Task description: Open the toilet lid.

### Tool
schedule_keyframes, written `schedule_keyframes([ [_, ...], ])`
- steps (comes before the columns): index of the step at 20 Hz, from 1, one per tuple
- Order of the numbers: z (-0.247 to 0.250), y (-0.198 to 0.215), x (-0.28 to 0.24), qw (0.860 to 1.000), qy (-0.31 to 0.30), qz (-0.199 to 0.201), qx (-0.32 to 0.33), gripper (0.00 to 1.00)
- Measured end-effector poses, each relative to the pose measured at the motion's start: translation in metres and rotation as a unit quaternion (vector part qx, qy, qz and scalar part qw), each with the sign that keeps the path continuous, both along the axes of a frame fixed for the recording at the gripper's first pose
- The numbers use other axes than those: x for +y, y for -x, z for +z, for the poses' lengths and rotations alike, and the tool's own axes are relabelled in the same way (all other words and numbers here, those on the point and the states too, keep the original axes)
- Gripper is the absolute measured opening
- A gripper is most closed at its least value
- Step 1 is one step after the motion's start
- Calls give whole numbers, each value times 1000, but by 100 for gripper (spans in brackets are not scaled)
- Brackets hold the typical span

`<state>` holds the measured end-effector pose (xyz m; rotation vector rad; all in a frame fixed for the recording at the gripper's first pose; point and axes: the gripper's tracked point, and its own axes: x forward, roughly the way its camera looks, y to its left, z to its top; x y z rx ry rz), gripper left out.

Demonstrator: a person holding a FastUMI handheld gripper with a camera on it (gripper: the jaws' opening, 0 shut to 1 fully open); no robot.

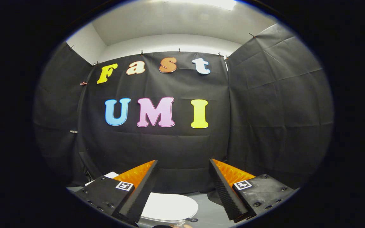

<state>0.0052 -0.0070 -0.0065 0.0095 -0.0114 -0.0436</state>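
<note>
Toilet lid: white, smooth, glossy, oval in outline, lying flat and closed, low between the fingers and nearer the left one, whose edge overlaps it. A small dark knob sits at its near rim. Gripper: released, fingers spread wide with nothing between them and no contact with the lid; inner faces are ridged wedges, and each mount carries a square printed marker. Floor beside the lid is pale grey and smooth. Creased black cloth wall stands beyond
</note>
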Motion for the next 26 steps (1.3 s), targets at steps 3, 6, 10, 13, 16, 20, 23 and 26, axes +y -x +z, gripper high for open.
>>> schedule_keyframes([
  [3, -2, -5, -1, 1000, -5, -7, -9, 99],
  [6, -11, -12, -4, 1000, -6, -19, -4, 99],
  [10, -37, -25, -18, 999, -42, -35, 1, 99],
  [13, -75, -37, -34, 994, -93, -51, 21, 99],
  [16, -121, -48, -57, 988, -126, -73, 49, 98],
  [20, -187, -62, -92, 974, -165, -117, 102, 98],
  [23, -243, -65, -109, 958, -200, -139, 150, 99],
  [26, -307, -68, -120, 938, -234, -154, 206, 99],
])
